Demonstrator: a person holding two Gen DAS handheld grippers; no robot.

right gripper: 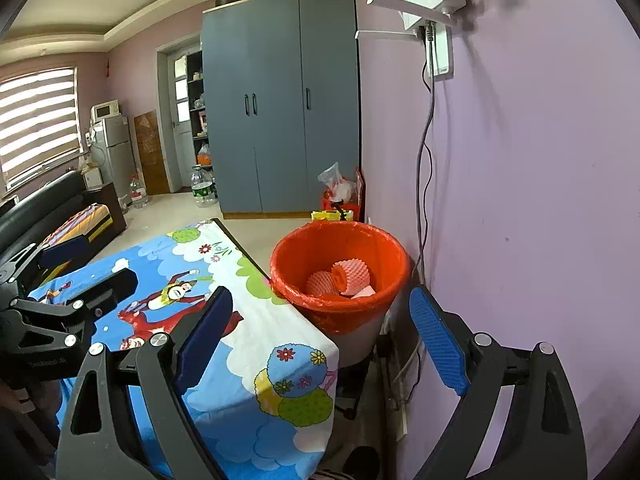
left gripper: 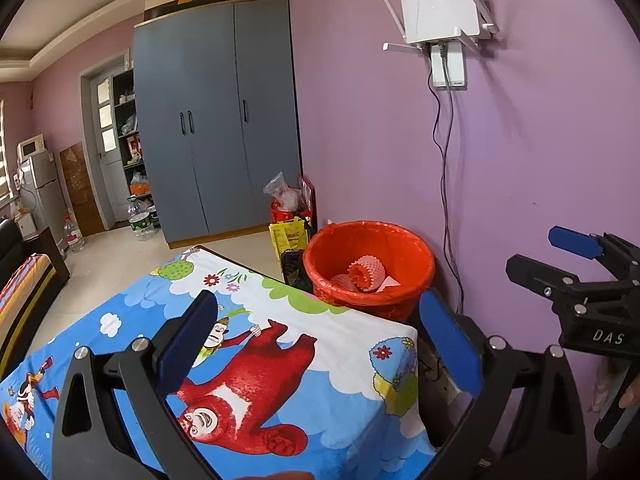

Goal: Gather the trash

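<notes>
Red-lined bin [right gripper: 340, 276] already holds foam trash [right gripper: 352, 276]; both gripper sets, left gripper [left gripper: 320, 344] and right gripper [right gripper: 320, 336], gape wide and empty, so a careless swing risks tipping it.

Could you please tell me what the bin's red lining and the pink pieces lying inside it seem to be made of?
The red lining looks like thin glossy plastic film: it wrinkles and folds over the rim. The pink pieces look like soft foam netting, probably fruit sleeves, judging by their matte, ribbed mesh surface.
</notes>
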